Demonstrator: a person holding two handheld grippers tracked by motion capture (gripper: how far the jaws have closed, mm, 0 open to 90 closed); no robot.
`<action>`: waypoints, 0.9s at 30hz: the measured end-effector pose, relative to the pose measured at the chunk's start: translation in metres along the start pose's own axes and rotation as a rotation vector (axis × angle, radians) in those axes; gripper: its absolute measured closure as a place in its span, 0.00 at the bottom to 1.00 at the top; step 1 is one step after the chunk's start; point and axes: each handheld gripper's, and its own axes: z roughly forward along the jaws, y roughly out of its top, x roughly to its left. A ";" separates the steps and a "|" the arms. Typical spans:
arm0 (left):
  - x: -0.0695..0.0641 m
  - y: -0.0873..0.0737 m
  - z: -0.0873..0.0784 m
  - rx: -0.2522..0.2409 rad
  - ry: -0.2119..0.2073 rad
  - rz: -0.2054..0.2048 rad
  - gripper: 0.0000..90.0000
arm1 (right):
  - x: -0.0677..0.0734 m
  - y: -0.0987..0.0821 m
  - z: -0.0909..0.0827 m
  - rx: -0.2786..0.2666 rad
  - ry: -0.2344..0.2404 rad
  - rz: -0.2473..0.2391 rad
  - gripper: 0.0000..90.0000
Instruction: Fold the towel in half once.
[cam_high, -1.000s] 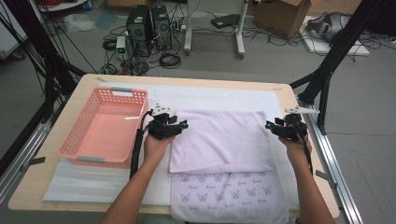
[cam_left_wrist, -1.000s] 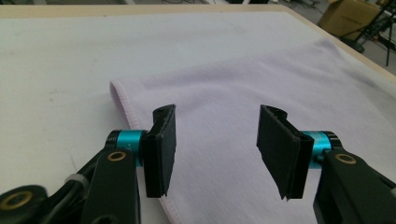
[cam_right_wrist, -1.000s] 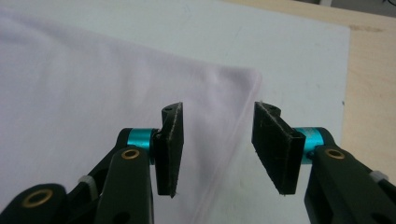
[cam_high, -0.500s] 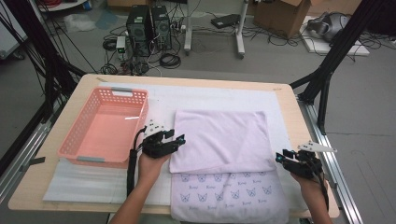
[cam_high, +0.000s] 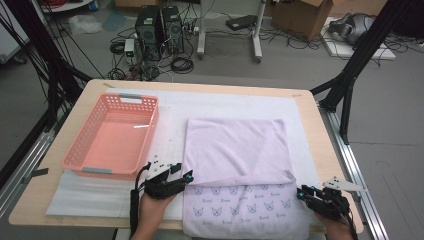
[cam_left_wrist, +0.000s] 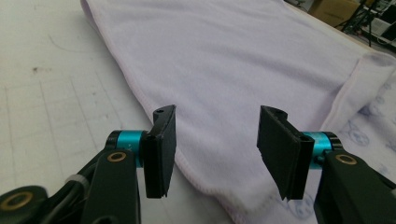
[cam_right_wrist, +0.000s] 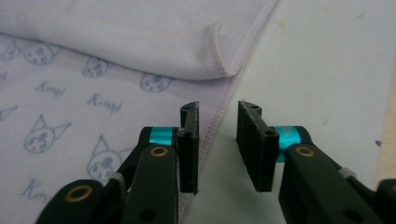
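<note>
A lilac towel lies on the white mat, its plain layer folded over a near part printed with small cartoon faces. My left gripper is open and wide at the towel's near left; the folded layer's hem runs below its jaws. My right gripper sits at the near right corner. Its jaws have just been closing and stand a narrow gap apart. The printed layer's stitched edge runs into that gap, and I see no pad pressing on it.
A pink plastic basket with nothing in it stands left of the towel. The white mat covers most of the wooden table. Black frame legs, computers and cables are on the floor beyond.
Both hands have moved from the towel's sides back toward the near edge of the table. The right gripper's jaws have narrowed. The towel lies as before.
</note>
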 end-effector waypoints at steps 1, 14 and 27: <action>0.000 0.000 -0.002 -0.001 0.004 -0.005 0.53 | -0.001 0.000 -0.001 0.005 0.028 0.002 0.98; -0.001 -0.006 -0.010 0.006 -0.009 -0.031 0.54 | -0.001 -0.001 -0.013 -0.039 -0.003 0.001 0.76; -0.001 -0.008 -0.015 0.031 -0.022 -0.038 0.54 | 0.018 -0.009 -0.023 0.082 -0.133 -0.061 0.98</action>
